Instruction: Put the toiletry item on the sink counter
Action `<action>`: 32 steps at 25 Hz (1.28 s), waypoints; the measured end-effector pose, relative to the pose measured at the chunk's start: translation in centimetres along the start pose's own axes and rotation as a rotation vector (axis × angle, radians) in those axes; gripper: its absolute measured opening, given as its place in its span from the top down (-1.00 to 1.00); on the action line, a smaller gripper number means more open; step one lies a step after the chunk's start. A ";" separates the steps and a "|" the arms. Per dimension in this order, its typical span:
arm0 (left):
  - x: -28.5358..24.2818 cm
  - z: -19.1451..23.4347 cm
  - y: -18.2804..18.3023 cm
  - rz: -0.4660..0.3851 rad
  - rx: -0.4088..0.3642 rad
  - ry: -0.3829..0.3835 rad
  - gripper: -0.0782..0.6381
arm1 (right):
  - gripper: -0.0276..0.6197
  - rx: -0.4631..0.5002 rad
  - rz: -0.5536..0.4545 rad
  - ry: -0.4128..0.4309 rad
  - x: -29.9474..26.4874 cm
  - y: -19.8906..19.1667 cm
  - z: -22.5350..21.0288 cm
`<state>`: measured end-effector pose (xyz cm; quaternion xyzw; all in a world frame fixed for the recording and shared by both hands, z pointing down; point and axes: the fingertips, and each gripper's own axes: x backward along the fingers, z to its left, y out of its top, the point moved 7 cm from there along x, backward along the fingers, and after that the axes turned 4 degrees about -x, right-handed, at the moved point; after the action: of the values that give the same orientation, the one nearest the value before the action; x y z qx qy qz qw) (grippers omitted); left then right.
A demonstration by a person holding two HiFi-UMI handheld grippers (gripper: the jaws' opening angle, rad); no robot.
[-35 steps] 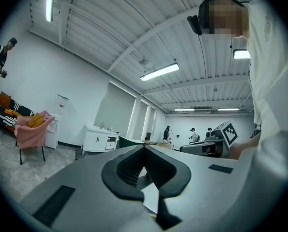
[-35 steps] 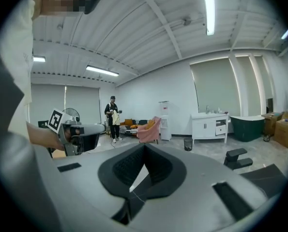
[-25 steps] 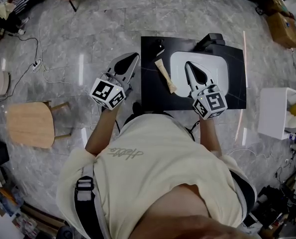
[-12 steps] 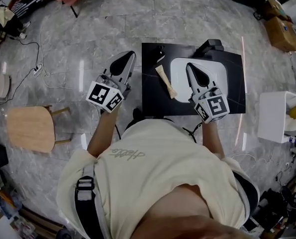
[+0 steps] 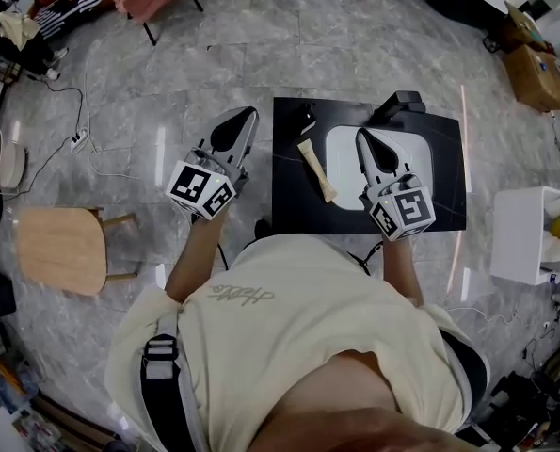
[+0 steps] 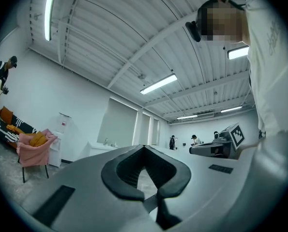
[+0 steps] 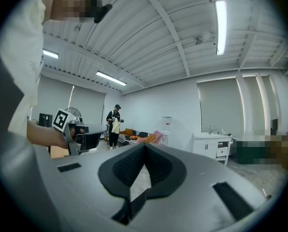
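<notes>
Beige and slim, the toiletry item point(image 5: 317, 169) lies flat on the black sink counter point(image 5: 294, 201), on the strip just left of the white basin point(image 5: 341, 149). It runs at a slant, its far end nearer the counter's left side.

It rests between the two grippers and touches neither. The left gripper point(image 5: 243, 119) is held off the counter's left edge, over the grey stone floor point(image 5: 167, 73), and points away from the person. The right gripper point(image 5: 363, 138) is held over the basin, just beside the item's right.

Left gripper point(image 6: 144, 148): jaws closed, tips meeting, nothing between them. Right gripper point(image 7: 144, 146): same condition, clenched and empty.

Both gripper views look out across the room and up at the ceiling; neither shows the counter or the item.

The item's kind and any print on it cannot be made out. A small dark object point(image 5: 304, 111) at the counter's far left corner is too small to identify. The person's torso point(image 5: 289, 347) cuts off the counter's near edge.
</notes>
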<state>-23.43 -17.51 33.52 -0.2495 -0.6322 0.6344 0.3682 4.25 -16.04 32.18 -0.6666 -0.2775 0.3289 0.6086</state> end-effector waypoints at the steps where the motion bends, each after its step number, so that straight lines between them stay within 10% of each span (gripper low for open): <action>1: -0.1 0.0 -0.1 0.004 0.000 -0.002 0.77 | 0.93 -0.003 0.001 -0.002 0.0 0.0 -0.1; 32: -0.3 0.2 -3.5 0.057 0.026 0.009 0.77 | 0.93 -0.026 0.053 -0.002 -0.8 -2.0 -0.8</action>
<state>-22.88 -18.13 36.92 -0.2655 -0.6148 0.6518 0.3560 4.45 -16.96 34.31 -0.6812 -0.2645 0.3418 0.5910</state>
